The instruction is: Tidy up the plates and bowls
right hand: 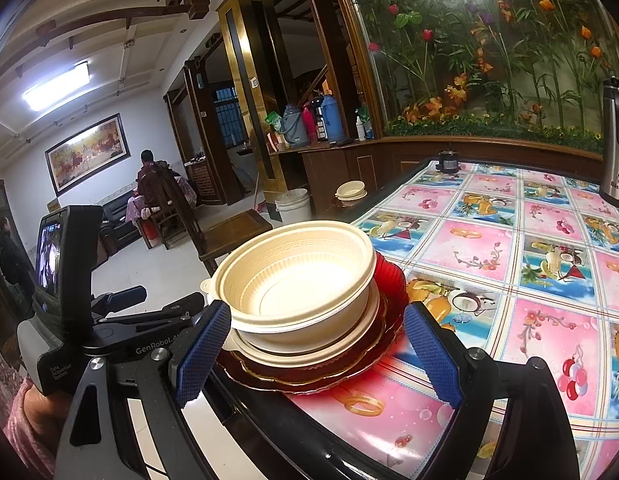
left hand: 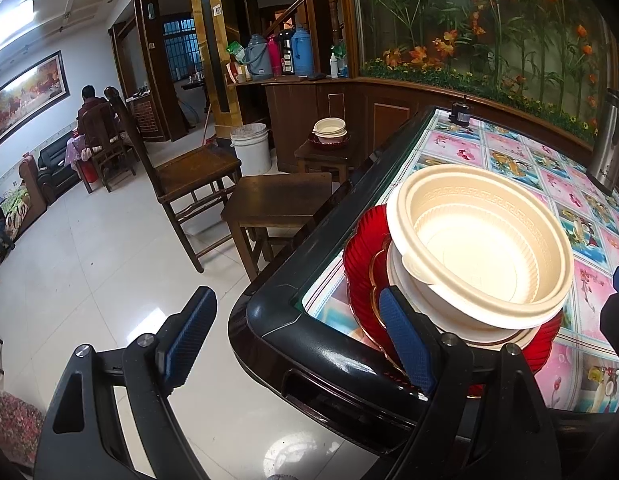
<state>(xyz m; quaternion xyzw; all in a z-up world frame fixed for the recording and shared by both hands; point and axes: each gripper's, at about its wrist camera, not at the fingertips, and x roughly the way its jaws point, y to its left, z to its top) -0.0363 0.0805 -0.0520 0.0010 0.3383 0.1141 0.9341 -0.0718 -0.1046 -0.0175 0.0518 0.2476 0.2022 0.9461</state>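
Here, cream bowls (right hand: pixel 297 280) on red plate (right hand: pixel 389 276), left gripper (left hand: pixel 297 344) and right gripper (right hand: pixel 317 356) jaws released.

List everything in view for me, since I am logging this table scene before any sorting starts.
cream bowls: two nested, cream, top of the stack at the table's near corner
red plates: stacked under the bowls, red with gold trim, exact count unclear
table: one, black rim, floral and fruit cloth
steel flask: one, silver, far right of table
second bowl stack: cream on a red plate, small wooden stand beyond the table
wooden stool: one, dark brown, beside the table
wooden chair: one, dark brown, beside the stool
bucket: one, white, on floor
thermoses: several, grey, pink, blue, back counter
left gripper: open, beside the stack
right gripper: open, straddling the stack
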